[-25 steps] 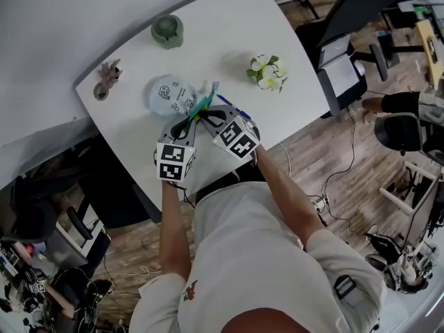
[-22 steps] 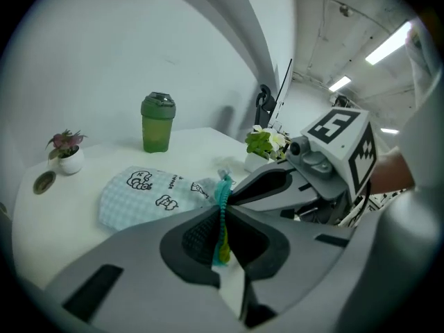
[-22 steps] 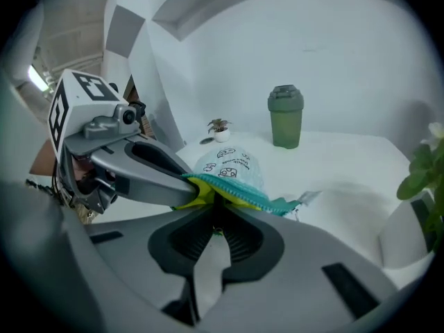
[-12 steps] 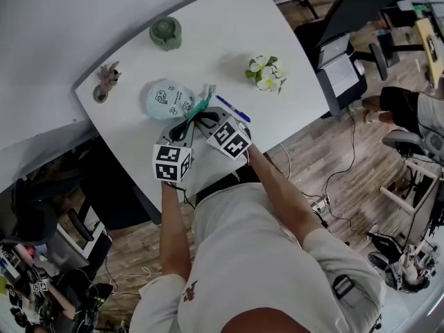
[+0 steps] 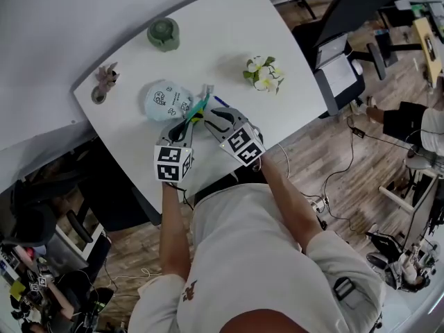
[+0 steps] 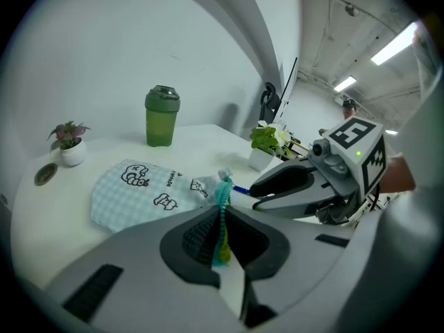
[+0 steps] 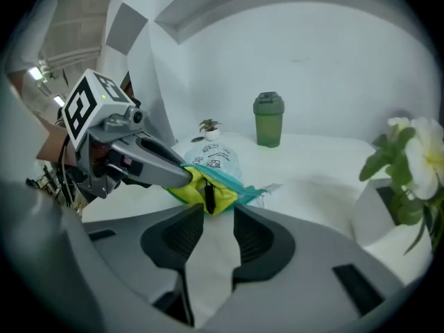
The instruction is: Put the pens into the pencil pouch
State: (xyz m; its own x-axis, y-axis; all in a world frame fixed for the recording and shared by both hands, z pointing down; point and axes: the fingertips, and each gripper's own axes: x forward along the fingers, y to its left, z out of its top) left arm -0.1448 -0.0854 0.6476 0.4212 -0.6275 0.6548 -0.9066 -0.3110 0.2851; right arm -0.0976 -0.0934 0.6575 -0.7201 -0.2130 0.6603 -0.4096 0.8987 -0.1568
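L tongs [image 6: 220,217] clamp pouch [image 6: 135,193] by its teal zip edge; pouch lies on tabletop [image 5: 215,33]. R tongs [image 7: 218,217] just been opening, now half apart, nothing btwn, pouch's yellow mouth just ahead. Beside pouch: blue pen [image 5: 220,103].

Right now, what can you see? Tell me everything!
table: one, white, under everything
pouch: one, pale blue with teal zip, table middle
pen: one, blue, right of the pouch
bottle: one, green, far edge
flowers: one pot, white, right side
plant: one, pinkish, left corner
left gripper: one, grey, shut on the pouch's zip edge
right gripper: one, grey, jaws just opened, pouch lip at their tips, not gripped
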